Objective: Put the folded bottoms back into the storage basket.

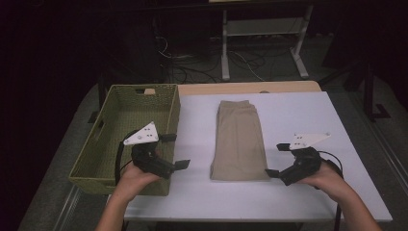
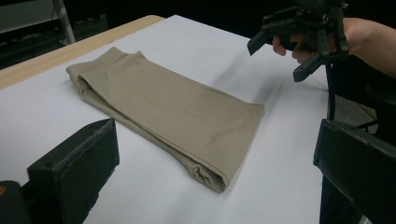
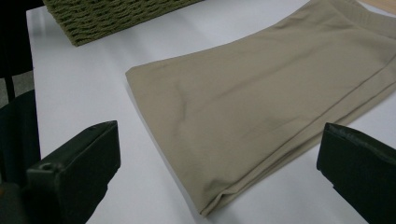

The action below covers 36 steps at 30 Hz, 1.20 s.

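- The folded trousers point(image 1: 239, 141) lie flat on the tabletop point(image 1: 288, 120), just right of the basket point(image 1: 105, 144), which holds nothing visible.
- The left claw point(image 1: 174, 150) hovers between basket and trousers, jaws spread, holding nothing.
- The right claw point(image 1: 277, 160) hovers just right of the trousers' near corner, also spread and empty.
- Judging by this, nothing is gripped yet; lifting the trousers, likely into the basket, remains.

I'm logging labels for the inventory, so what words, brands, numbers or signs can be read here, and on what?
None: no readable text on the folded khaki trousers, the green woven basket, the white table, or either claw's grey plate.
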Each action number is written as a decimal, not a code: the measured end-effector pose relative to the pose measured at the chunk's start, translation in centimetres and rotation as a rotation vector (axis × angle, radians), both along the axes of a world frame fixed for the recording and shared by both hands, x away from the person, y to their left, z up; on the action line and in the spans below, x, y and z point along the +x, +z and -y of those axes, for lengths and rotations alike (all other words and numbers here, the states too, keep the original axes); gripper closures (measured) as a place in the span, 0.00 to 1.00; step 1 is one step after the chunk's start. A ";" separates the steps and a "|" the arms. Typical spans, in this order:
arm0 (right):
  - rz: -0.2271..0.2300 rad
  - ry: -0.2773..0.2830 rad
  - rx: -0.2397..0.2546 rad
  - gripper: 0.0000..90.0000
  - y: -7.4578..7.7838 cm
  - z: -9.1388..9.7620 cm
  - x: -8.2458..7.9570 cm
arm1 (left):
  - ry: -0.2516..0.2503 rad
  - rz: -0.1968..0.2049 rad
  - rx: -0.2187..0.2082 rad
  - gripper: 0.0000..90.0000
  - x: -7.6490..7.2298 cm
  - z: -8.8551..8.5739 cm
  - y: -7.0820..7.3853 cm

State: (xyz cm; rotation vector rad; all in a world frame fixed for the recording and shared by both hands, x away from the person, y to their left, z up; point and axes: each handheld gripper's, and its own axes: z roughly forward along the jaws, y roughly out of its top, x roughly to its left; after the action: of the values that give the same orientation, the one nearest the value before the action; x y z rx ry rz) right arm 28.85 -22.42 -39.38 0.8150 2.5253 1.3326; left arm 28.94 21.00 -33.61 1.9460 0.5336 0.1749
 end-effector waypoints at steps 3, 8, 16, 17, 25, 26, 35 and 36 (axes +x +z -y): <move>-0.003 0.012 -0.011 0.00 -0.1 -0.4 0.1 | 0.000 0.000 -0.001 0.00 0.0 0.0 0.0; -0.007 0.023 -0.015 0.00 -0.2 -1.2 0.2 | 0.000 -0.003 -0.002 0.00 0.0 0.0 0.0; -0.017 0.039 -0.009 0.00 -0.3 -2.1 0.8 | -0.001 -0.006 -0.005 0.00 0.1 0.0 0.0; -0.019 0.039 -0.008 0.00 -0.3 -2.2 0.9 | -0.001 -0.006 -0.005 0.00 0.1 0.0 0.0; -0.033 0.058 -0.002 0.01 -0.3 -2.8 1.5 | -0.001 -0.009 -0.006 0.00 0.1 0.0 0.0; -0.036 0.064 -0.005 0.01 -0.4 -3.0 1.7 | 0.000 -0.010 -0.007 0.00 0.1 0.0 0.0; -0.040 0.086 -0.010 0.02 -0.5 -4.1 2.4 | 0.000 -0.009 -0.008 0.00 0.1 -0.1 0.0; -0.040 0.088 -0.009 0.02 -0.5 -4.2 2.4 | -0.001 -0.011 -0.008 0.00 0.1 -0.1 0.0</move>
State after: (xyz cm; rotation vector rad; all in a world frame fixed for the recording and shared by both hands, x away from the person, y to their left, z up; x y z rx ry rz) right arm 31.26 -18.24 -39.87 0.7440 2.6241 1.3424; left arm 29.05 21.10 -33.62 1.9399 0.5398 0.1617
